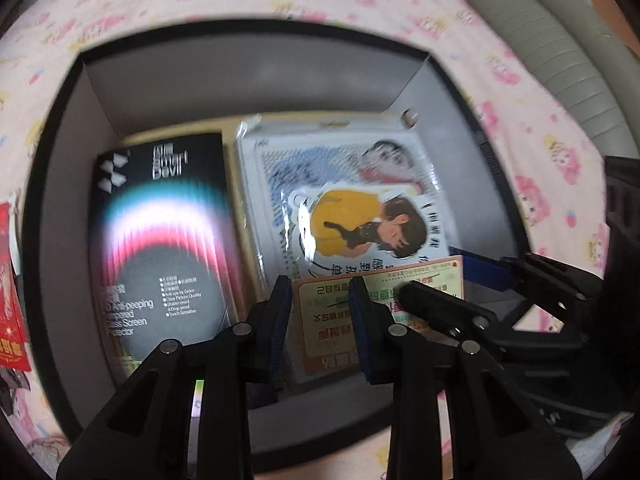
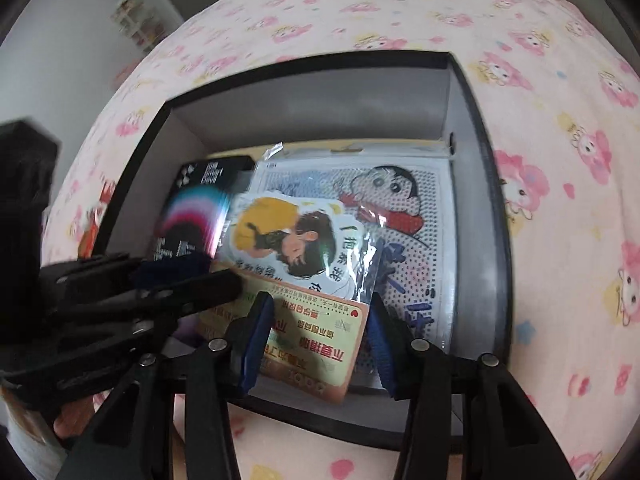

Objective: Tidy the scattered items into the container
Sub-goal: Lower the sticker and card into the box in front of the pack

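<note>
A black box (image 1: 256, 26) (image 2: 304, 60) with grey inner walls stands on the pink sheet. In it lie a black screen-protector pack (image 1: 160, 240) (image 2: 192, 208), a bagged cartoon bead board (image 1: 320, 160) (image 2: 400, 216) and a bagged sticker of a figure in yellow (image 1: 348, 216) (image 2: 280, 232). An orange and green card (image 1: 320, 312) (image 2: 316, 340) sits over the sticker at the box's near end. My left gripper (image 1: 320, 284) (image 2: 208, 276) and right gripper (image 2: 320, 300) (image 1: 432, 276) hover side by side over it. Both have their jaws apart, and each has one finger across the card's face. No pad visibly clamps it.
The pink cartoon-print sheet (image 1: 540, 160) (image 2: 560, 240) surrounds the box. A red packet (image 1: 10, 300) (image 2: 94, 232) lies on it just outside the box's left wall. Grey padded furniture (image 1: 560, 60) rises at the far right of the left wrist view.
</note>
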